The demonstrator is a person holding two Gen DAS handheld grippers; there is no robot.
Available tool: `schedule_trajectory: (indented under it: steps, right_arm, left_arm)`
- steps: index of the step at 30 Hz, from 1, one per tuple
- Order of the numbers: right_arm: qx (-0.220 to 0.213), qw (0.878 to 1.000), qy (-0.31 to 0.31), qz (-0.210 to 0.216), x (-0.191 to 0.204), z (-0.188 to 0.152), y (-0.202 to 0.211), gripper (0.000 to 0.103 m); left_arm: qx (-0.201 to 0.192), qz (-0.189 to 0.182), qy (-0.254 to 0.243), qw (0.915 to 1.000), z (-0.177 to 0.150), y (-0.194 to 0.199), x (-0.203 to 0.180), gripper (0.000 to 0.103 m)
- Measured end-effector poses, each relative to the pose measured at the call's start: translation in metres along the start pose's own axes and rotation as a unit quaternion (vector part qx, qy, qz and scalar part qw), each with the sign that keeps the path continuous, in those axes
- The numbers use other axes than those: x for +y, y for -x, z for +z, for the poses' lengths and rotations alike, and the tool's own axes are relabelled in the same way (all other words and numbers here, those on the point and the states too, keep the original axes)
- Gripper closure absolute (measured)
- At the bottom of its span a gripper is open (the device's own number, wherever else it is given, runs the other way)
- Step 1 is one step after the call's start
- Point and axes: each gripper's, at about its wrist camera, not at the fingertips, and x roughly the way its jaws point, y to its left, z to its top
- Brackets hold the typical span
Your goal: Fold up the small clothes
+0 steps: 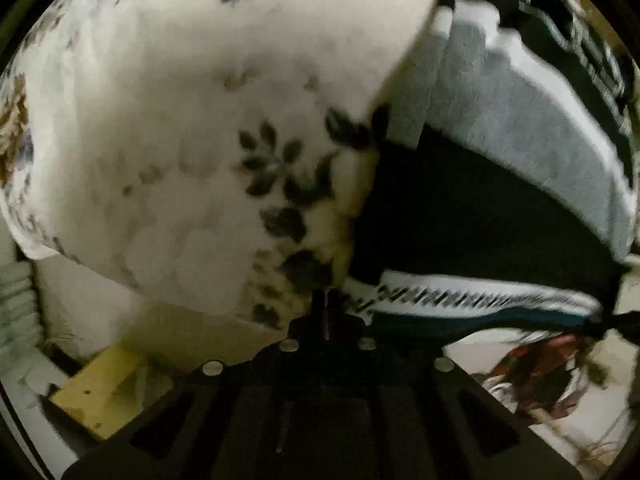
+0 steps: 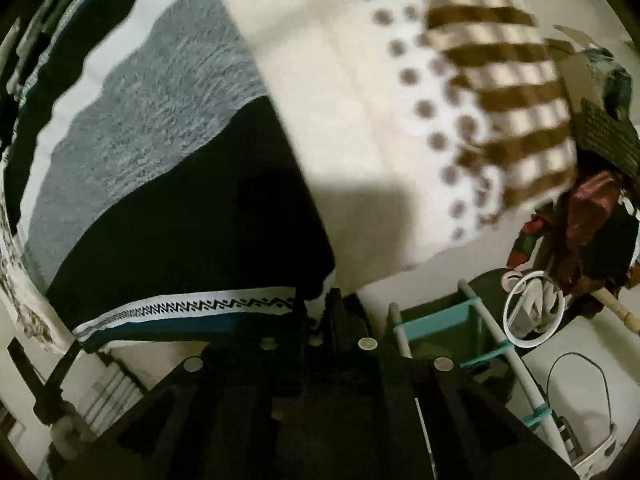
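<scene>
The left tongs [image 1: 326,300] pinch a cream floral cloth [image 1: 192,152] at its lower edge. The right tongs [image 2: 320,300] clamp a black garment [image 2: 192,208] at its white patterned band [image 2: 192,306], lifted beside a grey towel [image 2: 152,112].

The bed [image 2: 344,92] wears a cream cover with brown dots and brown checks on one side (floral print [image 1: 276,168] in the left wrist view). A grey, black and white patterned cloth [image 2: 168,184] lies spread directly on it.
</scene>
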Motion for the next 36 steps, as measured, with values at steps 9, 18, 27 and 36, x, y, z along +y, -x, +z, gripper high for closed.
schedule_trajectory:
  steps: [9,18,27,36]
  right_arm:
    - [0.015,0.997,-0.035,0.067,-0.008,0.024,-0.002,0.050]
    - [0.033,0.995,-0.036,0.085,-0.018,0.026,-0.025,0.044]
    - [0.044,0.992,-0.061,0.097,-0.038,0.024,-0.033,0.044]
    - [0.045,0.991,-0.046,0.120,-0.032,0.015,-0.034,0.088]
  left_arm:
    - [-0.018,-0.088,0.042,0.9951,0.012,0.022,0.028,0.053]
    - [0.019,-0.124,0.043,0.9912,0.006,0.013,0.034,0.050]
    - [0.028,-0.076,-0.028,0.9963,-0.006,0.015,0.006,0.049]
    - [0.013,-0.064,-0.005,0.9979,-0.010,0.042,-0.005,0.097]
